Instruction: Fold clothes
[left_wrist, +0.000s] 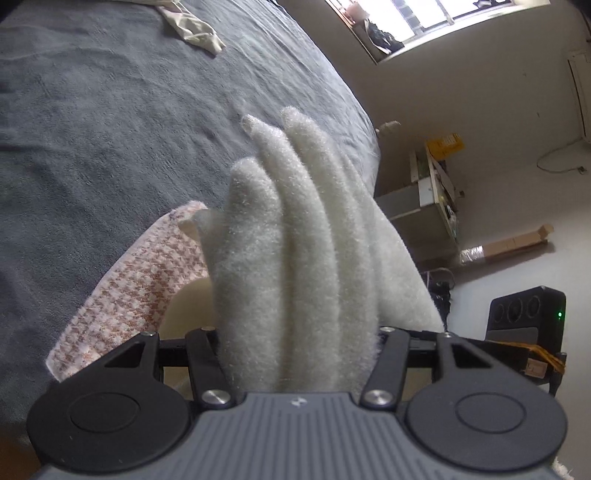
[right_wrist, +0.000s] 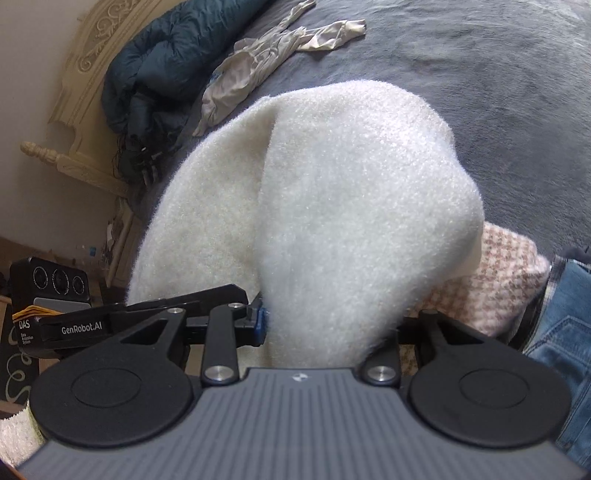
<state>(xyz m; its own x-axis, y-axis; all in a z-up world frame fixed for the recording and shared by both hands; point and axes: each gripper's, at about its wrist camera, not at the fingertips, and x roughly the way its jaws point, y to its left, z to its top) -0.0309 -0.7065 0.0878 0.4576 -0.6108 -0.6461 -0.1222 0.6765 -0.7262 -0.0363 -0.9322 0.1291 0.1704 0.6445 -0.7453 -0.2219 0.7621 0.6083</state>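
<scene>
A fluffy white garment (left_wrist: 295, 266) is bunched in deep folds between the fingers of my left gripper (left_wrist: 295, 354), which is shut on it; the fingertips are hidden in the cloth. The same white garment (right_wrist: 343, 206) billows over my right gripper (right_wrist: 317, 332), which is shut on it too, tips hidden. A pink houndstooth piece (left_wrist: 133, 288) lies on the grey bed cover (left_wrist: 92, 129) under the white garment, and shows in the right wrist view (right_wrist: 491, 280) at the right.
A cream garment (right_wrist: 258, 66) lies crumpled further up the bed, also in the left wrist view (left_wrist: 195, 26). A dark teal quilt (right_wrist: 155, 62) is piled by the headboard (right_wrist: 92, 55). The other gripper's black camera block (left_wrist: 524, 317) sits right. Denim (right_wrist: 565, 325) shows at far right.
</scene>
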